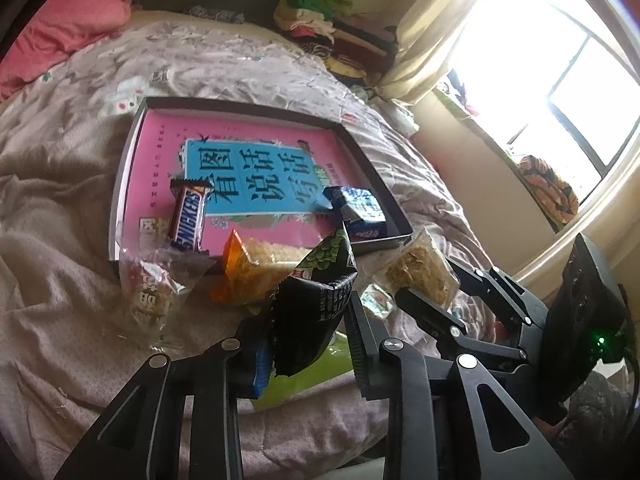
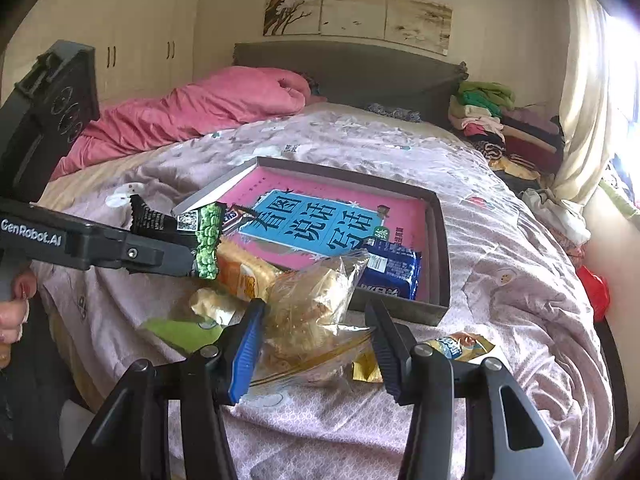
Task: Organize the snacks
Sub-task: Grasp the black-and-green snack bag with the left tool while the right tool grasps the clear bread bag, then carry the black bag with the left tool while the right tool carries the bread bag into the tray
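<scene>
A shallow dark box (image 1: 384, 184) (image 2: 440, 240) with a pink and blue book in it lies on the bed. A Snickers bar (image 1: 188, 216) and a blue packet (image 1: 360, 210) (image 2: 394, 272) lie in it. My left gripper (image 1: 308, 332) (image 2: 200, 258) is shut on a black and green pea snack bag (image 1: 320, 300) (image 2: 206, 240), held above the bed by the box's near edge. My right gripper (image 2: 316, 344) (image 1: 424, 280) is open around a clear bag of golden pastry (image 2: 312, 312) (image 1: 420, 276). An orange cracker pack (image 1: 256, 272) (image 2: 244, 276) lies between them.
A clear red-printed packet (image 1: 152, 292) lies left of the box. A lime green pack (image 1: 312, 368) (image 2: 188, 334) and a gold and blue wrapper (image 2: 460, 346) lie on the quilt. A pink duvet (image 2: 192, 108), folded clothes (image 2: 500, 120) and a window (image 1: 560, 80) surround the bed.
</scene>
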Demonstrator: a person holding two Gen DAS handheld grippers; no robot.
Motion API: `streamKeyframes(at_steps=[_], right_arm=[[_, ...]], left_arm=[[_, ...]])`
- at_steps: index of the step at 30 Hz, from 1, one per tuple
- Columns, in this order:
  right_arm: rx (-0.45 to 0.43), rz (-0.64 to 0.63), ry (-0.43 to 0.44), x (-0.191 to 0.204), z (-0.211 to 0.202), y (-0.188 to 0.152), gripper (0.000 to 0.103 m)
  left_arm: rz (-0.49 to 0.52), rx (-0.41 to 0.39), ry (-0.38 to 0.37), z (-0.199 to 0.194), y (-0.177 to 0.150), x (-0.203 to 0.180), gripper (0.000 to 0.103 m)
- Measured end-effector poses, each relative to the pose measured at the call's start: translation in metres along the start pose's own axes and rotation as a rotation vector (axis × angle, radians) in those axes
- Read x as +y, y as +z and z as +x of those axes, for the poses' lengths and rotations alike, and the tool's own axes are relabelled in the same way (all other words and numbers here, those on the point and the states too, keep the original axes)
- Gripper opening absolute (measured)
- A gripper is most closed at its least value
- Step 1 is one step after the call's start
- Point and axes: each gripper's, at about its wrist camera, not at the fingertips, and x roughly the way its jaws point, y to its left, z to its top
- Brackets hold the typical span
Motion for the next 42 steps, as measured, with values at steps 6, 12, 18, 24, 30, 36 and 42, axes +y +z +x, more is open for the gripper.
streamKeyframes(at_steps=[6, 12, 18, 24, 30, 36, 42], right_arm=[[-0.024, 0.022, -0.008, -0.003, -0.005, 0.005, 0.051], [-0.043, 0.031, -0.021, -0.005, -0.008, 0.013, 0.051], [-0.055, 0.038, -0.029, -0.007, -0.009, 0.019, 0.051], [-0.067, 0.044, -0.045, -0.009, -0.008, 0.027, 0.051], [-0.079, 0.059, -0.057, -0.015, -0.006, 0.035, 0.051], [-0.086, 0.065, -0.064, -0.017, -0.003, 0.044, 0.051], [-0.088, 0.065, -0.069, -0.016, 0.002, 0.050, 0.051]], left_arm=[[0.011, -0.055, 0.002, -0.015, 0.007, -0.003, 0.032], [0.005, -0.095, 0.013, -0.026, 0.012, 0.000, 0.032], [-0.004, -0.130, 0.037, -0.032, 0.019, 0.007, 0.032], [-0.029, -0.159, 0.063, -0.038, 0.025, 0.020, 0.032], [-0.058, -0.195, 0.100, -0.043, 0.034, 0.035, 0.032], [-0.103, -0.224, 0.139, -0.040, 0.045, 0.053, 0.032], [-0.137, -0.226, 0.159, -0.031, 0.052, 0.071, 0.032]])
